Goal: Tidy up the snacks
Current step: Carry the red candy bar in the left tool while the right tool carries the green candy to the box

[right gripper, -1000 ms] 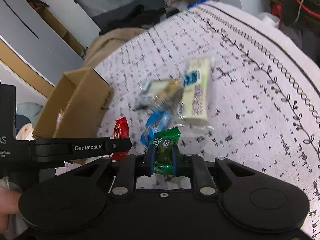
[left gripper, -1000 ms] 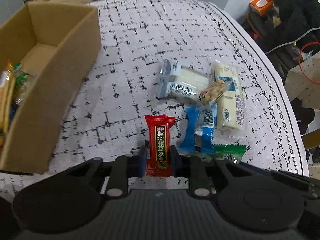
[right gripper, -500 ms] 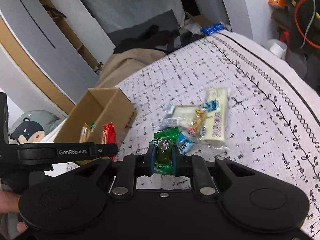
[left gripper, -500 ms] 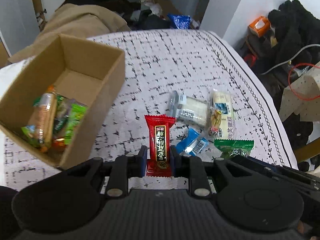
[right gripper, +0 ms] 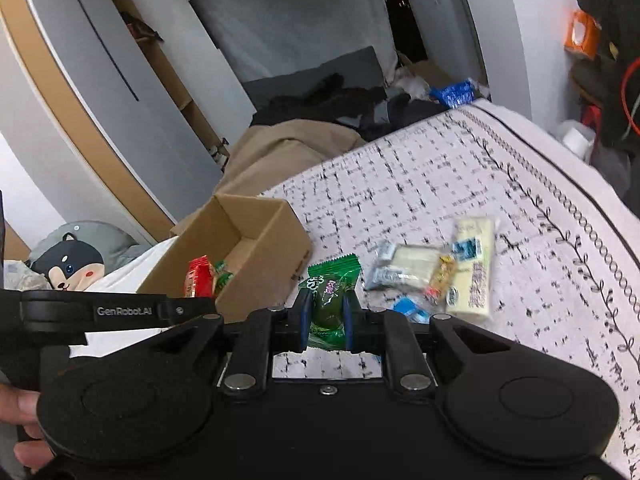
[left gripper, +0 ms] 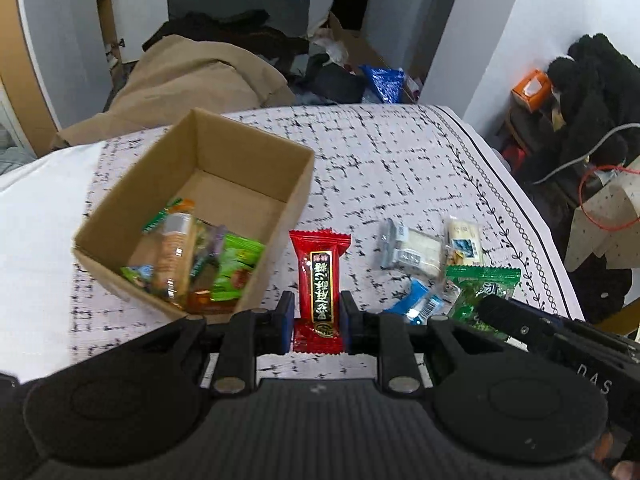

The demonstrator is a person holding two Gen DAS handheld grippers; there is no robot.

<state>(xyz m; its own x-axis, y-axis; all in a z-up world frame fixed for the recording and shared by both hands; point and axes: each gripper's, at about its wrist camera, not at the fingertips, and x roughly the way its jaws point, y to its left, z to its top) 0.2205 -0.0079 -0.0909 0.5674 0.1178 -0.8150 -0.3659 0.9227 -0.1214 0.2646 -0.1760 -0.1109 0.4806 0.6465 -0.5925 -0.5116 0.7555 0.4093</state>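
Observation:
My left gripper [left gripper: 316,316] is shut on a red snack packet [left gripper: 320,280], held upright above the table just right of an open cardboard box [left gripper: 256,148]. Several snacks [left gripper: 192,264] lie in that box. My right gripper [right gripper: 326,320] is shut on a green snack packet [right gripper: 330,300], also lifted off the table; the same green snack packet [left gripper: 480,292] shows at the right of the left wrist view. In the right wrist view the cardboard box [right gripper: 276,240] sits to the left, with the red snack packet [right gripper: 198,280] in front of it. A small pile of snacks [left gripper: 424,252] stays on the tablecloth.
The table wears a white cloth with black marks [left gripper: 380,152] and a leafy border. Beyond the far edge lie a tan blanket [left gripper: 188,76] and dark clothes. An orange box [left gripper: 532,88] and a red cable [left gripper: 600,200] sit off to the right. A hand [right gripper: 24,412] grips the left tool.
Both grippers have risen with their packets, so the table looks farther away. The left one has shifted toward the box, whose inside now shows.

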